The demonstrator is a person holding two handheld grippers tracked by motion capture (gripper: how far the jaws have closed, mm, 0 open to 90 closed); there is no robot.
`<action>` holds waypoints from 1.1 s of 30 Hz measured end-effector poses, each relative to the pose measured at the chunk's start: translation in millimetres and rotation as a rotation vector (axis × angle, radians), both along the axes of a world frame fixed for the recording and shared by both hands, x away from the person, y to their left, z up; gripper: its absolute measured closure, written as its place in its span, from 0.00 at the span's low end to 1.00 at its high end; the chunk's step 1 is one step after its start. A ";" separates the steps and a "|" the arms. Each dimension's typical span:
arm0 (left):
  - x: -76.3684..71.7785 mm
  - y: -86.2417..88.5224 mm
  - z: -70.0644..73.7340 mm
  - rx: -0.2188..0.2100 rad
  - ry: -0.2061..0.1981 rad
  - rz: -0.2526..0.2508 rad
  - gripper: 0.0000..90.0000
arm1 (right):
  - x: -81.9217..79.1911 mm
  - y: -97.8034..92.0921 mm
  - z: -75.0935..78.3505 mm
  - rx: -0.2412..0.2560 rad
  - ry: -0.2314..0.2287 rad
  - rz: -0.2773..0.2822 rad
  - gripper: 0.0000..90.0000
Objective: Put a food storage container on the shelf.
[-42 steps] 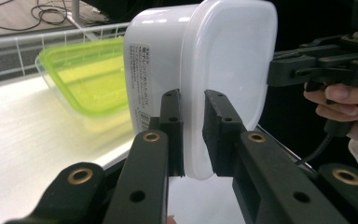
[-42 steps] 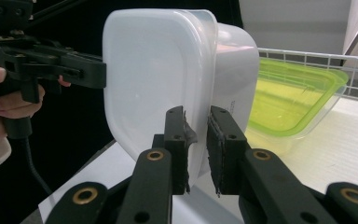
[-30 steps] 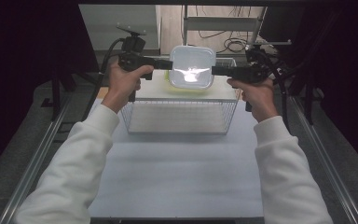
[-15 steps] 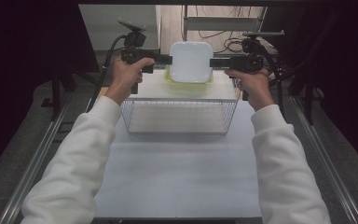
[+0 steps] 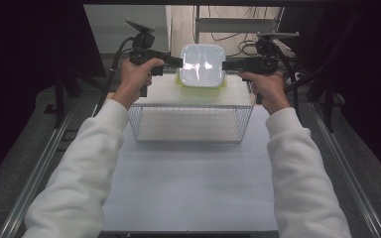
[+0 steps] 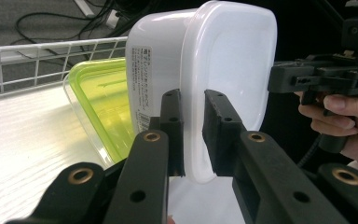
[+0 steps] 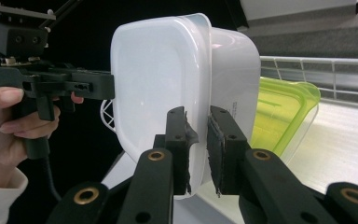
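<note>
Together, two grippers, left gripper (image 5: 178, 62), right gripper (image 5: 226, 64), one white container (image 5: 202, 65)

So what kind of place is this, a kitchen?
Probably a lab recording bench, not a kitchen: dark curtains around a white table, loose cables behind, and handheld camera grippers holding a white container.

- White box (image 5: 202, 66): frosted plastic with lid on, rounded corners, printed label on one side, held in the air above the basket's far end.
- Green-lidded box (image 5: 180, 81): clear, lying under it.
</note>
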State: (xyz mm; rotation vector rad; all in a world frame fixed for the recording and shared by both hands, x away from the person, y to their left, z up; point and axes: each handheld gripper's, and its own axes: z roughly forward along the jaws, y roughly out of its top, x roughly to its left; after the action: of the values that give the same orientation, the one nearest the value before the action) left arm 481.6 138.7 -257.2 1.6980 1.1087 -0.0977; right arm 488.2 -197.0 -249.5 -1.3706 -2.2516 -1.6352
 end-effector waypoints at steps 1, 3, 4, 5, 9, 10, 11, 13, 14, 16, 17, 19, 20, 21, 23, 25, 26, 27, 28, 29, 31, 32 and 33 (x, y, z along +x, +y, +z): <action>1.7 -0.2 0.0 -0.004 0.004 0.002 0.87 | 1.5 -0.3 0.0 0.004 0.009 -0.001 0.86; 4.9 -0.5 -0.2 -0.017 0.017 0.005 0.87 | 4.2 -0.7 0.1 0.013 0.024 -0.008 0.86; 6.9 -0.1 -0.4 -0.026 0.030 0.008 0.87 | 6.0 -1.1 0.0 0.016 0.034 -0.012 0.86; 9.2 0.6 -0.8 -0.039 0.042 0.011 0.87 | 7.7 -1.6 -0.3 0.022 0.042 -0.014 0.85; 16.1 2.7 -2.1 -0.075 0.082 0.020 0.87 | 14.5 -3.6 -1.5 0.058 0.087 -0.024 0.85; 18.1 3.3 -2.5 -0.086 0.096 0.021 0.87 | 15.7 -3.8 -1.8 0.065 0.095 -0.026 0.84; 19.4 3.6 -2.9 -0.096 0.105 0.024 0.87 | 17.7 -4.1 -2.2 0.072 0.106 -0.029 0.84; 22.9 4.7 -4.2 -0.117 0.126 0.029 0.87 | 21.0 -3.7 -3.1 0.075 0.127 -0.038 0.83; 25.2 5.3 -5.3 -0.132 0.139 0.034 0.87 | 22.3 -3.4 -3.7 0.076 0.134 -0.042 0.82; 28.6 5.9 -6.9 -0.150 0.156 0.046 0.86 | 26.1 -3.2 -4.4 0.094 0.152 -0.057 0.82; 30.4 6.2 -7.9 -0.159 0.162 0.048 0.86 | 27.9 -3.1 -4.9 0.100 0.158 -0.062 0.82; 34.3 6.7 -10.0 -0.181 0.176 0.056 0.86 | 30.8 -3.4 -6.0 0.114 0.173 -0.072 0.81; 35.6 7.0 -10.7 -0.186 0.180 0.056 0.86 | 33.4 -3.7 -7.2 0.126 0.184 -0.079 0.81; 37.0 7.3 -11.6 -0.191 0.182 0.057 0.85 | 34.7 -3.9 -7.8 0.133 0.192 -0.083 0.81; 40.7 7.8 -14.1 -0.207 0.193 0.069 0.85 | 38.0 -4.3 -9.5 0.150 0.206 -0.095 0.81; 43.8 8.2 -16.5 -0.199 0.200 0.082 0.85 | 41.2 -3.7 -11.4 0.165 0.218 -0.109 0.80; 44.8 8.0 -17.4 -0.196 0.204 0.085 0.84 | 43.2 -2.9 -12.6 0.169 0.228 -0.118 0.79; 45.6 8.3 -18.5 -0.203 0.205 0.084 0.85 | 44.1 -2.3 -13.4 0.160 0.233 -0.129 0.79; 46.2 8.4 -19.2 -0.210 0.205 0.084 0.85 | 44.8 -2.1 -14.3 0.167 0.237 -0.132 0.78; 46.5 8.1 -19.2 -0.209 0.204 0.085 0.85 | 45.8 -2.6 -15.7 0.174 0.237 -0.135 0.78; 46.5 8.1 -19.5 -0.211 0.200 0.085 0.85 | 46.1 -2.4 -15.6 0.180 0.237 -0.145 0.79; 46.4 8.3 -19.6 -0.211 0.199 0.083 0.85 | 45.9 -2.2 -15.6 0.184 0.240 -0.147 0.79; 46.2 8.3 -19.6 -0.211 0.198 0.082 0.85 | 45.9 -2.5 -15.9 0.184 0.239 -0.145 0.79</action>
State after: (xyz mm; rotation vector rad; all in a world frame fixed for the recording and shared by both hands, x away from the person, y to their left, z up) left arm 527.7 147.0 -276.8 1.4759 1.2660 -0.3257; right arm 534.1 -199.4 -265.5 -1.6151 -1.8629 -1.5739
